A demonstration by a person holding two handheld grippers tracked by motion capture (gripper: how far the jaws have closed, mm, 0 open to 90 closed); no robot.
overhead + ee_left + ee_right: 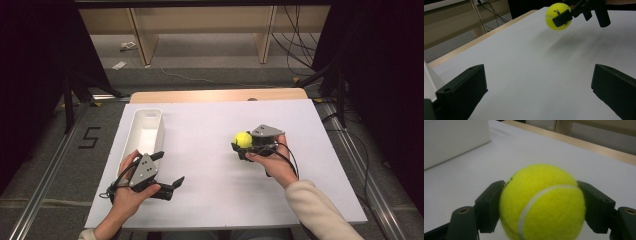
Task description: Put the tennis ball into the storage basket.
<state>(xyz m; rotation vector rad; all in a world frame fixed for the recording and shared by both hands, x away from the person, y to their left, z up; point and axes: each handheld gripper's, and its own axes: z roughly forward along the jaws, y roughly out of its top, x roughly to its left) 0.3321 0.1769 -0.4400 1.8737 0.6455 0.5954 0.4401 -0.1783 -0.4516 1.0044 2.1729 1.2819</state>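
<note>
The right gripper (243, 144) is clamped on the ball (243, 139), its 2 jaws pressing opposite sides, just above the table (210, 200) right of centre. The left gripper (167, 172) rests near the front left corner, jaws wide apart and empty, beside the bin (145, 131) along the left edge. The felt is round and springy: any tilt or loosened squeeze could pop the ball free, and it may roll off the table.

Yellow tennis ball (542, 202) with white seam, white bin (145, 131), black grippers.

Bin (145, 131) left, ball (243, 139) seemingly above table (210, 200)
</note>
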